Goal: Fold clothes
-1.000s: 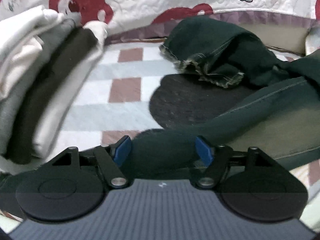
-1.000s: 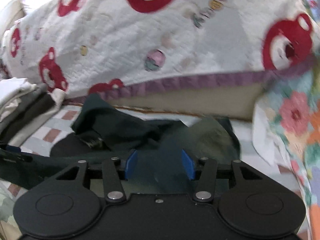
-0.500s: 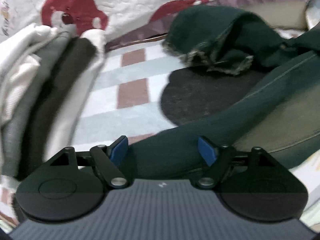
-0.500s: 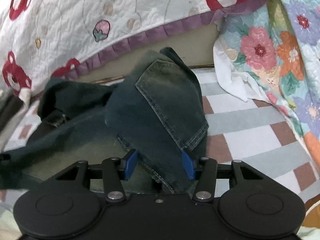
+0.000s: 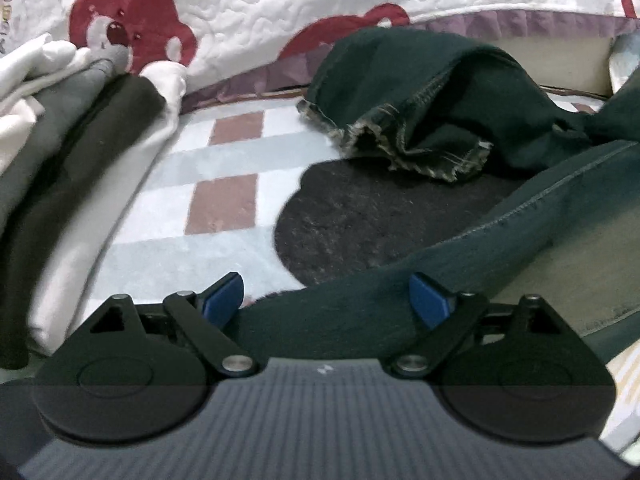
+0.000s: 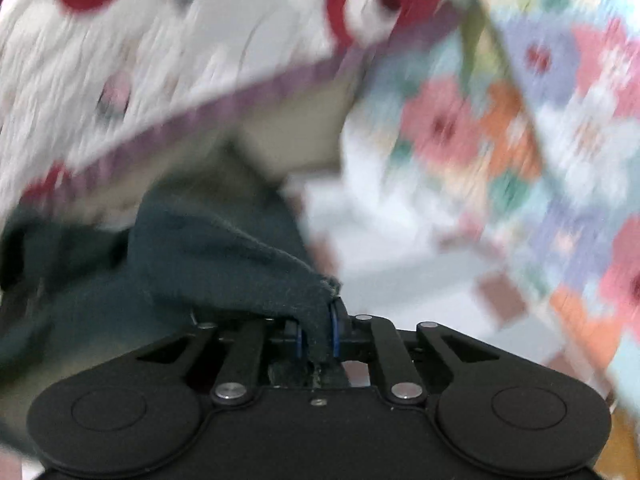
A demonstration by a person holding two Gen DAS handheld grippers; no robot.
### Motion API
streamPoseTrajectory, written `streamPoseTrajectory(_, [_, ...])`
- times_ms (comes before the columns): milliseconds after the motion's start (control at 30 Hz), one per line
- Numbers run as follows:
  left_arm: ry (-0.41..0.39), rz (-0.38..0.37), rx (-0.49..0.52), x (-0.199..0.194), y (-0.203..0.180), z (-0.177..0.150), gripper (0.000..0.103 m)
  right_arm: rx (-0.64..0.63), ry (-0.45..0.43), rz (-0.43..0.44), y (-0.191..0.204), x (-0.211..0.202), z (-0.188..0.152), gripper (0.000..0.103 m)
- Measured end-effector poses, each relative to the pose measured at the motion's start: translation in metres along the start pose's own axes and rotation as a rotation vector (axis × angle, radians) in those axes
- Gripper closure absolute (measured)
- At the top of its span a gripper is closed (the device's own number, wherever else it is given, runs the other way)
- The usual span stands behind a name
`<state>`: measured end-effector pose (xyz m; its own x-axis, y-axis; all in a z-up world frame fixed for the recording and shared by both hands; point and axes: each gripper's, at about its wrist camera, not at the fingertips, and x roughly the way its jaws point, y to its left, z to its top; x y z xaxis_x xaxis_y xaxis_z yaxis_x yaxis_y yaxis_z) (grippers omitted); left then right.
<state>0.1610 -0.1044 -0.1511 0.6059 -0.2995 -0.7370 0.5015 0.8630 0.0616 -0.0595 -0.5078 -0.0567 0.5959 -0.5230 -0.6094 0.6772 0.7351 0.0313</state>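
Observation:
Dark teal jeans lie crumpled on the checked sheet. In the left wrist view one leg with a frayed hem [image 5: 420,92] is bunched at the back. Another leg [image 5: 540,216] runs from the right down to my left gripper [image 5: 326,298]. That gripper is open, its blue fingertips [image 5: 222,296] wide apart with the leg's end lying between them. In the blurred right wrist view my right gripper [image 6: 318,336] is shut on a frayed edge of the jeans [image 6: 224,256], and the cloth trails off to the left.
A stack of folded white, grey and black clothes [image 5: 60,152] stands at the left. A dark round patch [image 5: 380,220] marks the checked sheet [image 5: 224,200]. A white quilt with red bears [image 5: 280,8] rises behind, and floral fabric [image 6: 520,140] lies to the right.
My right gripper has shut on the jeans' edge and is swinging, blurring its view. The left gripper stays open over the leg, with only a slight shift.

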Motion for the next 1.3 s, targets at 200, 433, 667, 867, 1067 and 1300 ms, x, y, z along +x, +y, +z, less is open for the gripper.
streamPoseTrajectory(200, [-0.005, 0.087, -0.009, 0.005, 0.003, -0.005, 0.013, -0.073, -0.002, -0.081, 0.013, 0.044, 0.117, 0.081])
streamPoseTrajectory(433, [0.043, 0.062, -0.006, 0.019, 0.006, -0.005, 0.013, 0.170, 0.204, -0.088, -0.012, 0.117, 0.140, 0.055])
streamPoseTrajectory(667, [0.116, -0.090, 0.053, 0.012, -0.027, -0.002, 0.017, -0.264, 0.240, -0.331, -0.014, 0.137, 0.085, 0.020])
streamPoseTrajectory(867, [0.069, 0.042, 0.294, 0.014, -0.063, -0.013, 0.017, -0.111, 0.249, -0.240, -0.035, 0.108, 0.061, 0.020])
streamPoseTrajectory(1067, [0.119, -0.015, 0.275, 0.013, -0.058, -0.015, 0.024, 0.107, 0.247, 0.015, -0.036, 0.070, 0.028, 0.020])
streamPoseTrajectory(1300, [0.122, 0.063, 0.252, 0.019, -0.047, -0.014, 0.073, 0.189, 0.343, 0.055, -0.031, 0.049, -0.033, 0.030])
